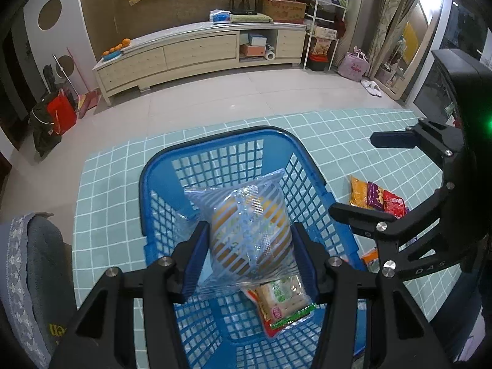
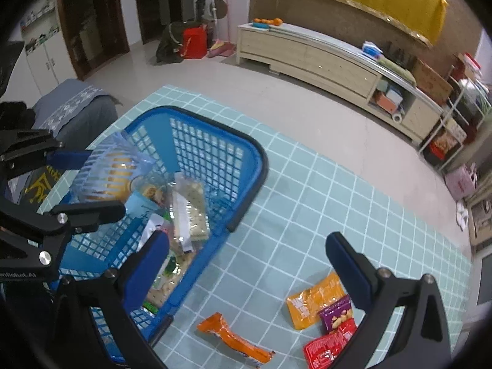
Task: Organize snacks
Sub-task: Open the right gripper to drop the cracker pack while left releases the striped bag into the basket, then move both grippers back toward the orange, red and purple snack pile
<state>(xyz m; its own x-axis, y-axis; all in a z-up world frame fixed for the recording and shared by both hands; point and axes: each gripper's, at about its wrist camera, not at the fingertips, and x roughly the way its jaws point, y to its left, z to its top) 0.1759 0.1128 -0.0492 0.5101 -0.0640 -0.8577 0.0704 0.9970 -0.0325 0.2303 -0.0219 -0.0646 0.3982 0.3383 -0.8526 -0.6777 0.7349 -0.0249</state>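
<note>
My left gripper (image 1: 250, 259) is shut on a clear, blue-striped snack packet (image 1: 249, 227) with a golden cake inside. It hangs over the blue mesh basket (image 1: 246, 130). A cracker packet (image 1: 284, 299) lies on the basket floor below. In the right wrist view the left gripper (image 2: 106, 183) holds the striped packet (image 2: 104, 166) above the basket (image 2: 215, 129), which has several packets (image 2: 187, 212) inside. My right gripper (image 2: 246, 266) stands wide open with nothing between its fingers, over the mat beside the basket. It also shows as the right gripper (image 1: 369, 178).
On the teal grid mat (image 2: 307, 184) lie an orange packet (image 2: 313, 303), a purple one (image 2: 336, 313), a red one (image 2: 329, 347) and a long orange bar (image 2: 233, 338). A grey cushioned seat (image 1: 33, 261) stands left of the mat. A long cabinet (image 1: 200, 52) lines the far wall.
</note>
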